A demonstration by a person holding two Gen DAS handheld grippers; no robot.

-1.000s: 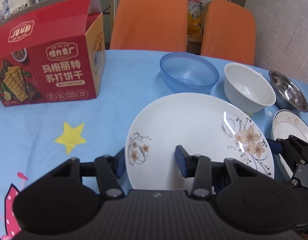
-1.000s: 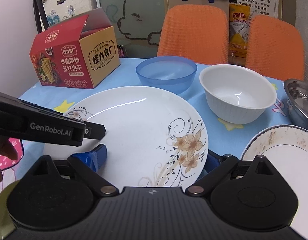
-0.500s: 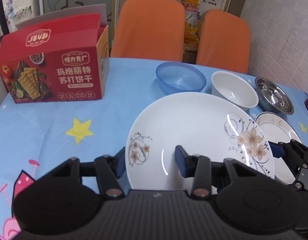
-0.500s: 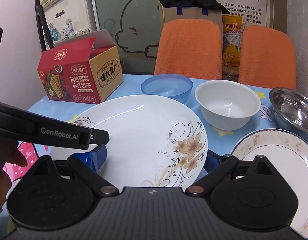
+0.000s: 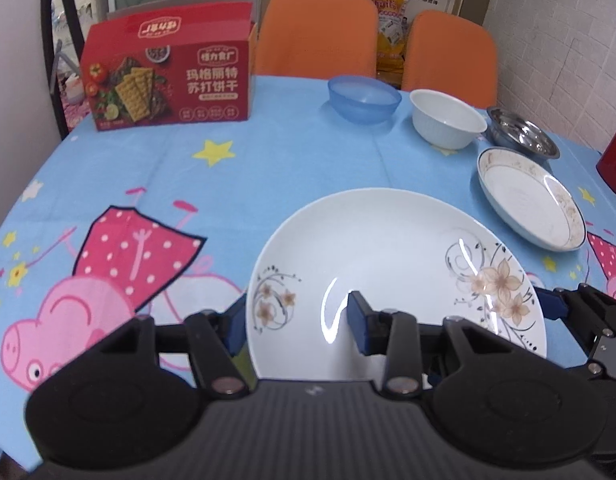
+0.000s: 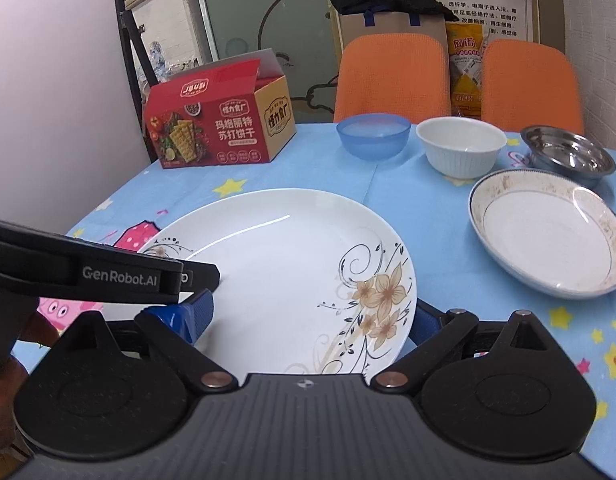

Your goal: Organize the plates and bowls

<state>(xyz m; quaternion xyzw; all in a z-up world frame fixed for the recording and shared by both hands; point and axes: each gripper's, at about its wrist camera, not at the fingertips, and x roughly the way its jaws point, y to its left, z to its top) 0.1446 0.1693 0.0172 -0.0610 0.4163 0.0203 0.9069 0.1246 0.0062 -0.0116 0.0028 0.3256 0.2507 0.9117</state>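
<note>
Both grippers have hold of the large flowered plate point(image 5: 388, 256) and carry it above the near edge of the table point(image 5: 291, 160). The left gripper point(image 5: 295, 316) has its blue fingers closed across the plate's left rim, one under the edge and one on the face. The right gripper point(image 6: 308, 316) clamps the rim on the opposite side, by the painted flowers. Toward the far right corner of the table sit a shallow soiled plate point(image 6: 548, 232), a steel bowl point(image 6: 568, 156), a white bowl point(image 6: 460, 148) and a blue bowl point(image 6: 374, 136). A red cracker box point(image 5: 167, 80) stands at the far left edge.
</note>
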